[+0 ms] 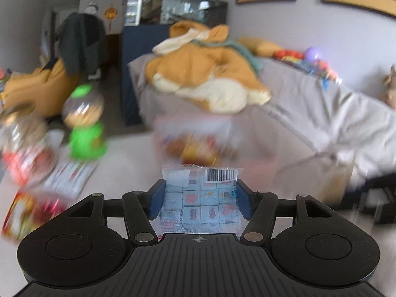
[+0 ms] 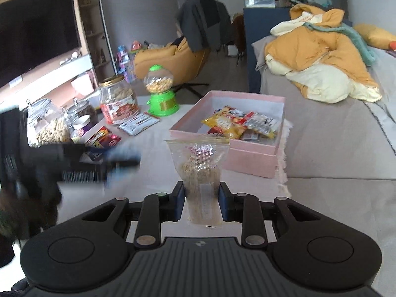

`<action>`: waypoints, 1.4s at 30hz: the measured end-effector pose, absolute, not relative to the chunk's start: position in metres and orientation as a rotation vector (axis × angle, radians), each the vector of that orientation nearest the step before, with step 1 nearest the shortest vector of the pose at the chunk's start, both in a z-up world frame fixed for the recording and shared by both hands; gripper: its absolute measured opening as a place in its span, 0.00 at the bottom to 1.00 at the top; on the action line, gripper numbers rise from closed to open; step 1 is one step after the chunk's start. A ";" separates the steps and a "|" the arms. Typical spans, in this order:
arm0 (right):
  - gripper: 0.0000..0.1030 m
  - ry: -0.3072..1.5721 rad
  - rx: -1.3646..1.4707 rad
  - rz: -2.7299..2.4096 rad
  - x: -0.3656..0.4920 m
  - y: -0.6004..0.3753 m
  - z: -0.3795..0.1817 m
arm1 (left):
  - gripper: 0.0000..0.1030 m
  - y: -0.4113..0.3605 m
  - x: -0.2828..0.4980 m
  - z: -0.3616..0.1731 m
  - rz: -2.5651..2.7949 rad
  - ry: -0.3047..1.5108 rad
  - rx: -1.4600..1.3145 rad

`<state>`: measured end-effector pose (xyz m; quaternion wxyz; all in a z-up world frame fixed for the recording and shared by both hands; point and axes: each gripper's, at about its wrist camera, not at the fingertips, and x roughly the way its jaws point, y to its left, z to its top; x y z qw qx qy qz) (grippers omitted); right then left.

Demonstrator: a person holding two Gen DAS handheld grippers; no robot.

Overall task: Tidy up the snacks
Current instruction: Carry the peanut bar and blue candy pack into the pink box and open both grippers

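My left gripper (image 1: 200, 198) is shut on a light blue snack packet (image 1: 201, 195) with a barcode, held above the table. The left wrist view is motion-blurred; the pink box (image 1: 195, 128) with snacks shows faintly ahead. My right gripper (image 2: 201, 201) is shut on a clear snack bag (image 2: 200, 173) of brownish pieces, held upright in front of the pink box (image 2: 250, 156), which holds several wrapped snacks (image 2: 237, 125). The left gripper (image 2: 118, 165) appears blurred at the left of the right wrist view.
A green candy dispenser (image 2: 160, 91), a cookie jar (image 2: 118, 104), glass jars of nuts (image 2: 49, 126), and loose packets (image 2: 138, 123) stand on the white table's left. A grey sofa (image 2: 334, 136) with an orange blanket (image 2: 319, 59) lies to the right.
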<state>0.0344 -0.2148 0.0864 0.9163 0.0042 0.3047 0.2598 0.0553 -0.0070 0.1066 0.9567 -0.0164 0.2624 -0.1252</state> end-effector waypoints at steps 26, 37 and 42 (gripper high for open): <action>0.27 0.546 0.154 0.476 0.107 -0.254 0.154 | 0.61 0.015 0.099 0.113 -0.270 0.646 -0.216; 0.27 0.875 0.086 0.383 0.233 -0.156 0.116 | 0.61 0.086 0.028 0.086 -0.271 0.652 -0.284; 0.28 1.008 0.131 0.310 0.261 -0.137 0.062 | 0.61 0.127 0.011 0.071 -0.167 0.637 -0.289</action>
